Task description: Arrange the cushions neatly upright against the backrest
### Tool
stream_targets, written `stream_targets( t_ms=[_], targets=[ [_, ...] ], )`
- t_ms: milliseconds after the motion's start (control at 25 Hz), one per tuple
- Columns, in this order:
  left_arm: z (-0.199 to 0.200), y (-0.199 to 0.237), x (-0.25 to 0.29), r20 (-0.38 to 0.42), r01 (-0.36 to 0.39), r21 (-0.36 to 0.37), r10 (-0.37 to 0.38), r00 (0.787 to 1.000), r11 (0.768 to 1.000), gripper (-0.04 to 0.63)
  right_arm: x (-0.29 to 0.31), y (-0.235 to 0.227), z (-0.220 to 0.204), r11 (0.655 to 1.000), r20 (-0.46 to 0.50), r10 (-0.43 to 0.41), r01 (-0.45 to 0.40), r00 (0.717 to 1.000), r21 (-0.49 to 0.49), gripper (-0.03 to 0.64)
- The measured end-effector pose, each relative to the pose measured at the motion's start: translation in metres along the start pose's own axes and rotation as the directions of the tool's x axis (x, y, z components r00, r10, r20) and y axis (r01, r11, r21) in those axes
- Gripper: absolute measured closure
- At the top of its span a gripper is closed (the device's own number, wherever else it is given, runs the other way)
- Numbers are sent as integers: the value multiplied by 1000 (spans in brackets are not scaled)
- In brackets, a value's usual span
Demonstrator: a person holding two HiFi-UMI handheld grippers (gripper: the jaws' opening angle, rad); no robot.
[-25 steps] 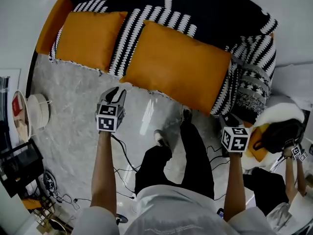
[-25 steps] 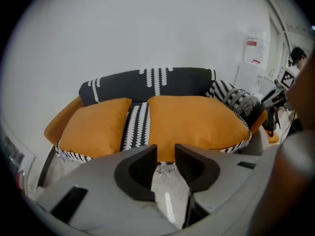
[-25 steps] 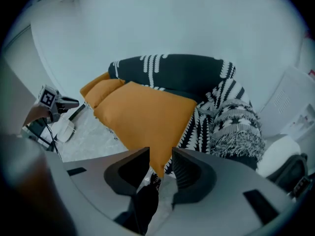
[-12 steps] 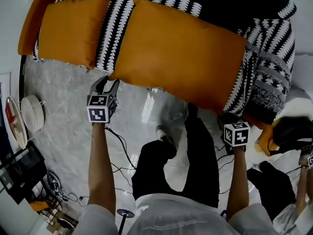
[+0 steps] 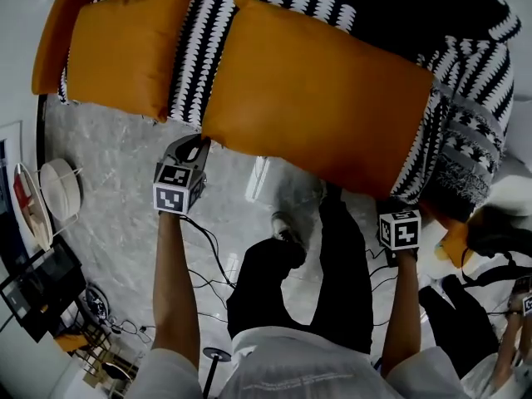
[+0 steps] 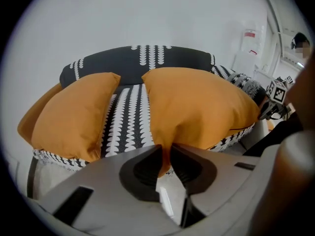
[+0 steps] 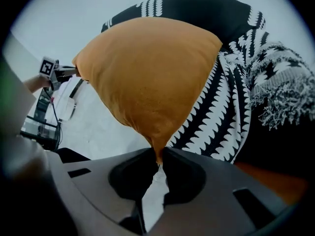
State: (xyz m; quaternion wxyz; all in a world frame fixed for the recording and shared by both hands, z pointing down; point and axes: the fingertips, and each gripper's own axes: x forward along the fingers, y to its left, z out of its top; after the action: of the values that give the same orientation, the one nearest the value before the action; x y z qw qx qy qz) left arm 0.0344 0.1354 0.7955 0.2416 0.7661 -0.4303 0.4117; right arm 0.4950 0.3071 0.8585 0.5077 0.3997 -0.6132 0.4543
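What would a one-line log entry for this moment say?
step: grasp | left gripper: jaws just closing, pinching corner of large orange fabric cushion | right gripper: same, opposite near corner | smaller orange cushion: untouched

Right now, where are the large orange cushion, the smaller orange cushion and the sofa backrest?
large orange cushion (image 5: 316,98), head view, centre of its face
smaller orange cushion (image 5: 125,48), head view, centre of its face
sofa backrest (image 6: 108,65), left gripper view, its dark upper part

Grey marble floor (image 5: 108,160) — black cables (image 5: 202,238) across it, round white stand (image 5: 56,191) nearby.
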Motion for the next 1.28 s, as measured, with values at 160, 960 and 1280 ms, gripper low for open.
stream_targets(
  t_ms=[160,960,1280],
  targets=[
    [16,1,-6,-20,15,-32,-16,1000,999,537,-26,3,9,997,-24,7,-9,1000,-75,571],
    [162,33,-48,-99,-159,-178,143,985,971,548,-185,-24,124,960,-48,212,-218,976,-175,574],
    [222,48,-33,-63,-156,-243,145,987,957,551,-217,-52,189,968,30,117,-107,993,-227,573]
  ],
)
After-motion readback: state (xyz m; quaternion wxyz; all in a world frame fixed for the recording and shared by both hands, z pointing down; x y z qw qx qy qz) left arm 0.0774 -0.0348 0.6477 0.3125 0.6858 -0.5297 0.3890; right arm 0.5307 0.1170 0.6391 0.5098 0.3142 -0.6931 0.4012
